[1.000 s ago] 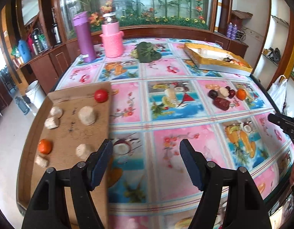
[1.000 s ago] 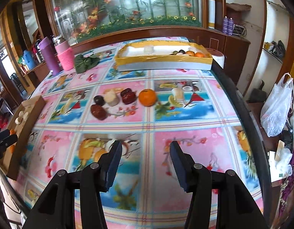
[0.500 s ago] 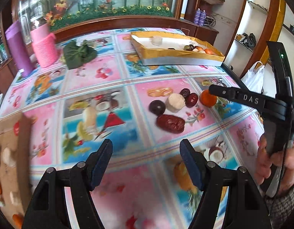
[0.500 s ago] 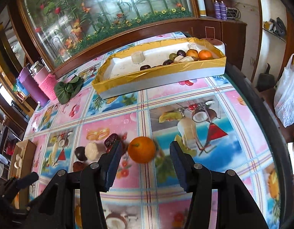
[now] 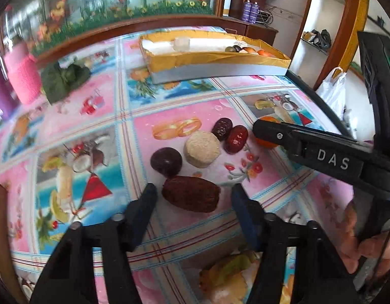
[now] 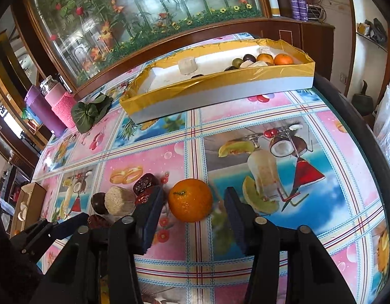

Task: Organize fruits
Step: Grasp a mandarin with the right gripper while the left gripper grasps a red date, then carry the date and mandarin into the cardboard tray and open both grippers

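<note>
On table, near edge: my two tongs work a small cluster of fruits lying on the patterned tablecloth [image 6: 245,126].
Left tongs [image 5: 192,195]: jaws spread wide; nothing gripped; I hold them low over the cloth.
Brown oblong fruit [image 5: 191,197]: lies between my left fingers; gaps on both sides, no contact visible.
Right tongs [image 6: 192,202]: jaws spread; nothing gripped.
Orange [image 6: 190,200]: sits on the cloth between my right fingers; close to the left pad, clear gap to the right pad.
Cluster beside orange: dark round fruit [image 5: 166,161], pale round cake [image 5: 202,148], two red dates [image 5: 236,138] side by side.
Gold-lined tray [image 6: 220,86]: stands at the far side of the table; holds several fruits gathered at its right end.
Cardboard box [image 6: 30,202]: at far left edge, holds pale pieces.
Background: pink jar [image 6: 62,101], purple flask [image 6: 43,111], green leaves [image 6: 90,112].
</note>
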The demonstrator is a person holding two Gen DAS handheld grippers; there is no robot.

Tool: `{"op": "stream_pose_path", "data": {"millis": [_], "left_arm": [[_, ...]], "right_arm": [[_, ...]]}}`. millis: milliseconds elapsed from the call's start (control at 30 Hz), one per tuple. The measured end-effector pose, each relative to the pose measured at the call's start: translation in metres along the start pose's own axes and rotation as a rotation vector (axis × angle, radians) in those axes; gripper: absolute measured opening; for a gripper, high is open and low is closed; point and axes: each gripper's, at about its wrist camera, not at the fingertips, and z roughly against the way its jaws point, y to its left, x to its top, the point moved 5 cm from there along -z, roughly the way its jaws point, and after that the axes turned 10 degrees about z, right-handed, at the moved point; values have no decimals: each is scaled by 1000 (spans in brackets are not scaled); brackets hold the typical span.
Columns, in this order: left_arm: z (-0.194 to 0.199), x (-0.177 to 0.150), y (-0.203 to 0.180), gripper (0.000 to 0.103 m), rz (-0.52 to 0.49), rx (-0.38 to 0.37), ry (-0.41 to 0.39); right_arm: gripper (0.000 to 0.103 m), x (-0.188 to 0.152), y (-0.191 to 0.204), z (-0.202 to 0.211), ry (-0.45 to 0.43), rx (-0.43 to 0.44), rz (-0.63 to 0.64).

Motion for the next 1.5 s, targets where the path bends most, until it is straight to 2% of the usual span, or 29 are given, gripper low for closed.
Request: {"op": "stream_pose_path", "data": {"millis": [67,233,400,533,633,867,1000,1100,1233,1367,1500], "left_arm": [[2,-2,-3,44,-18,-1,-4],[21,-6,-2,44,-11,-11,-33],[60,-9,11,44,16,-16,-84],[96,-15,43,44,96,-32,-113],[122,-25,81,44,173,-8,-138],[181,-60,198,45,370,156,-213],[205,-93,269,45,488,269,-201],[215,-119,305,45,541,342,-186],[221,-148,336,45,584,396,-155],[219,-161,345,45,573,432,-133],[214,-167,347,45,564,456,-123]], "right_arm": [[37,0,0,0,-4,21,-9],[36,-1,2,1,-12,22,-10],[36,-3,3,7,-18,35,-27],[36,-2,16,28,-45,37,-6],[36,-1,38,48,-62,52,35],[37,1,130,78,-82,145,186],[37,-10,198,77,-64,218,286],[37,-25,249,71,-35,286,351],[37,-50,311,63,10,375,431],[37,-82,369,57,50,428,533],[37,-112,401,54,96,463,600]]}}
